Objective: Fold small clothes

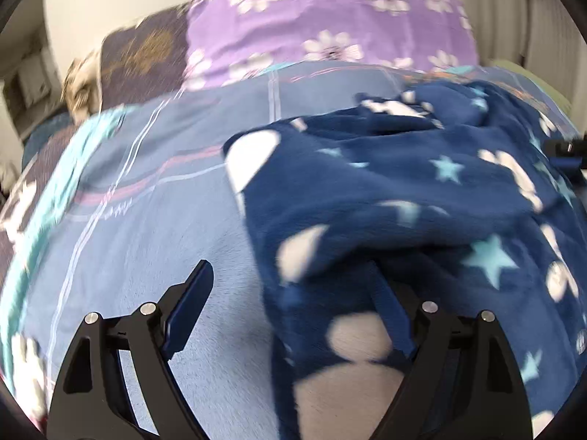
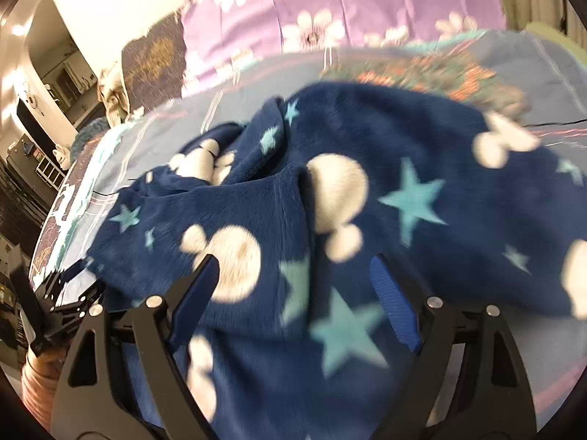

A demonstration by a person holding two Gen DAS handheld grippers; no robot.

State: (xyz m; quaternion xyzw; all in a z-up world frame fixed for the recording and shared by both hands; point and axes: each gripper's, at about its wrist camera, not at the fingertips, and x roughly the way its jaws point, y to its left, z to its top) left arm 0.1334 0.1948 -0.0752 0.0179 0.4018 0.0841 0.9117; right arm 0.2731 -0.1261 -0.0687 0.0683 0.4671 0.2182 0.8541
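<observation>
- Spreading wide, the left gripper (image 1: 290, 293) hangs over the bed with nothing pinched: its left finger (image 1: 190, 300) stands over the bare sheet, its right finger over the edge of the fleece garment (image 1: 385, 198), and the pads press on nothing.
- The right gripper (image 2: 297, 286) is also parted, both fingers set apart above the same garment; cloth lies below and between them, yet neither blue pad (image 2: 394, 300) visibly clamps it, so it reads as released.
- The garment (image 2: 330, 190) is dark blue fleece printed with pale blue stars and white mouse-head shapes. It lies rumpled on the bed, bunched into folds toward its far side.
- In the left wrist view it fills the right half of the frame, its left edge running down beside the open sheet.
- The bedsheet (image 1: 146, 201) under it is light blue with thin white and pink lines and a teal band.
- Beyond it lie a purple pillow (image 1: 330, 25) with white flowers and, to its left, a dark cushion (image 1: 143, 62) with a gold pattern.
- At the lower left of the right wrist view the other gripper and a pink sleeve (image 2: 36, 377) show at the bed's edge.
</observation>
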